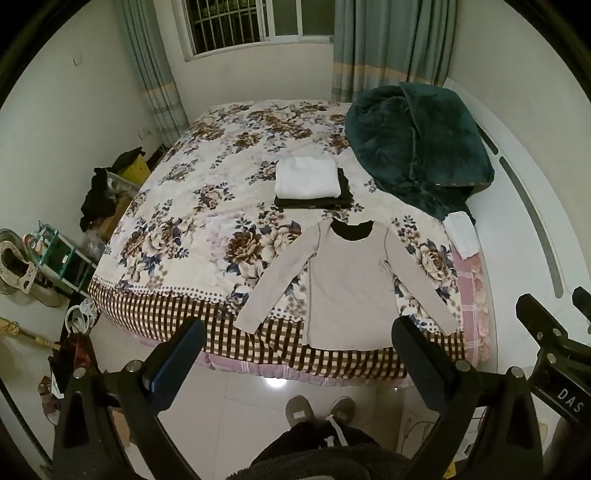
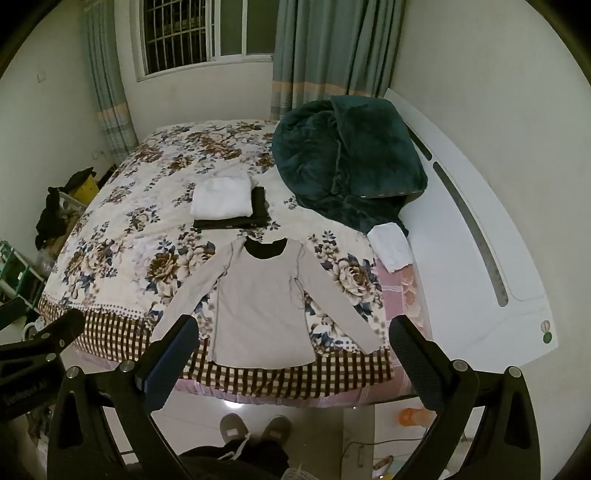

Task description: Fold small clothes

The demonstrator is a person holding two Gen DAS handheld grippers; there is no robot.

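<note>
Bedroom at night, barred window (image 1: 255, 22), grey-green curtains; bed (image 1: 207, 206) under a floral quilt with a brown checked border. Long-sleeved beige top (image 1: 343, 284) lies flat at the near edge, front up, sleeves splayed, hem on the checks, dark lining showing at the neck. Behind it, a folded white garment (image 1: 307, 176) sits on a folded dark one (image 1: 345, 195). Plush teal blanket (image 1: 417, 147) heaped by the headboard, small white towel (image 1: 461, 234) beside it. My left tongs (image 1: 297, 354) and right tongs (image 2: 293, 354) hang above the floor short of the bed, both spread wide, nothing in them. Fabric looks thin, soft, slightly ribbed; likely to drag and bunch. My plan: pinch each sleeve near the cuff, lift clear of the quilt, lay it across the chest, keeping seams straight before doubling the body.
</note>
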